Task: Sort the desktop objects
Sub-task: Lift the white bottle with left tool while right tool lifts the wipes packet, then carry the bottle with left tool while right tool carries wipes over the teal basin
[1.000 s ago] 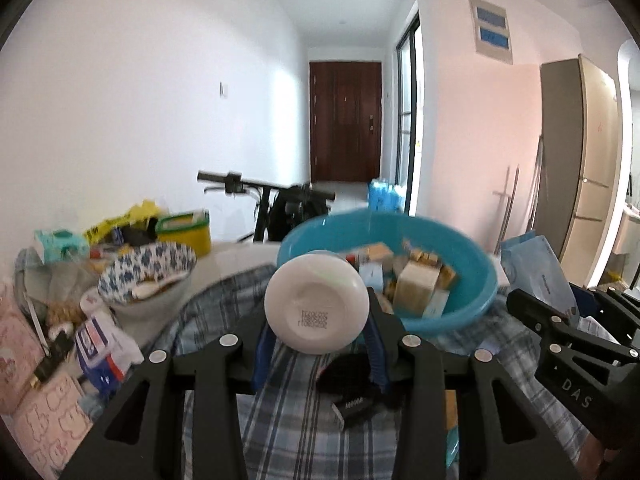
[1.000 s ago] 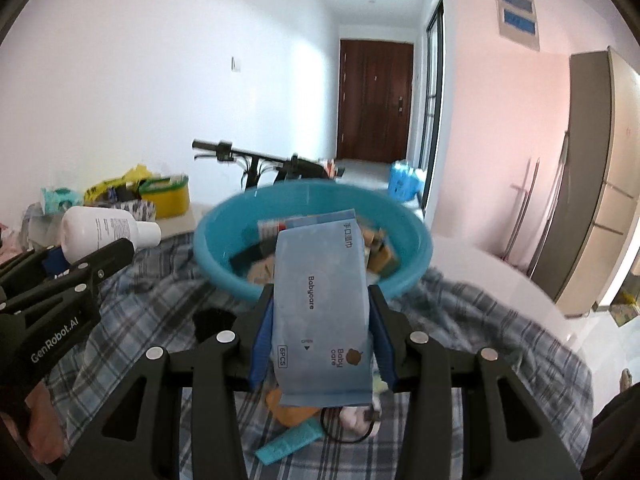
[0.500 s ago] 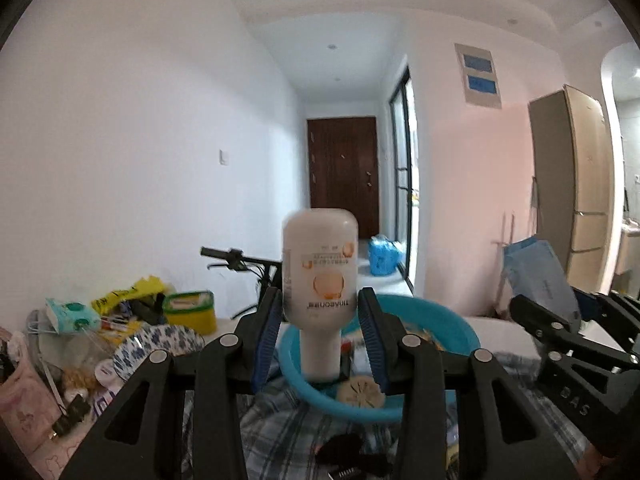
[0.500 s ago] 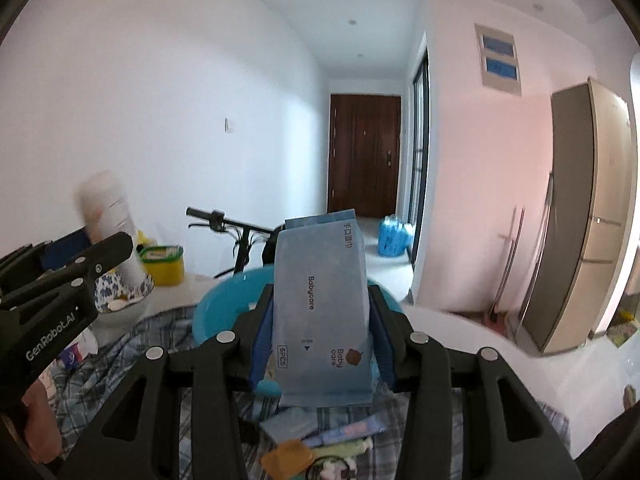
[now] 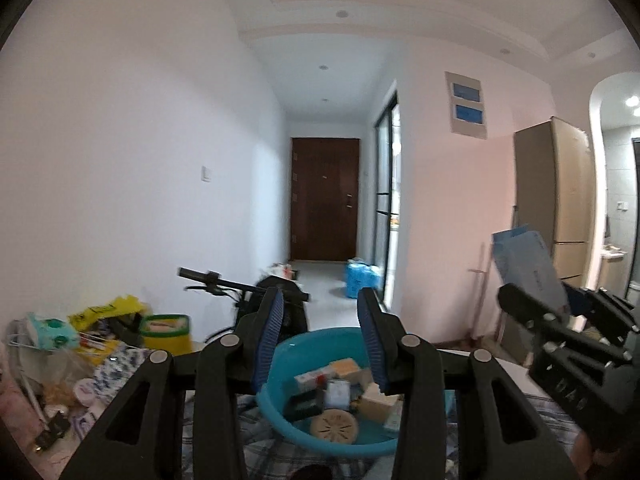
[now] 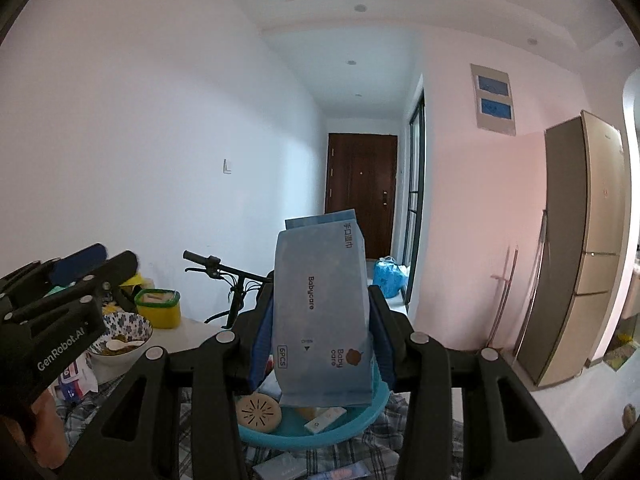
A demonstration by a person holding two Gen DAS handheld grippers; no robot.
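Observation:
My left gripper (image 5: 320,300) hangs above the blue basin (image 5: 316,340). Its jaws are closing, and no object sits between the blue pads (image 5: 270,340). The white bottle it held shows in neither view. The basin holds small boxes and a round beige disc (image 5: 334,426). My right gripper (image 6: 320,304) is shut on a blue Babycare wipes pack (image 6: 320,312), held upright over the basin's near rim (image 6: 280,438). In the left wrist view the same pack (image 5: 524,264) and right gripper (image 5: 560,312) stand at the right edge. The left gripper (image 6: 80,268) shows at the left of the right wrist view.
A plaid cloth (image 5: 224,452) lies under the basin. On the left are a patterned bowl (image 6: 128,328), a yellow tub (image 5: 166,330) and loose packets. A bicycle (image 5: 216,280) stands behind the table and a tall fridge (image 6: 580,240) is at the right.
Both grippers have risen and tipped up towards level. The white bottle has left the left gripper's jaws, which are now empty. The right gripper still holds the wipes pack.

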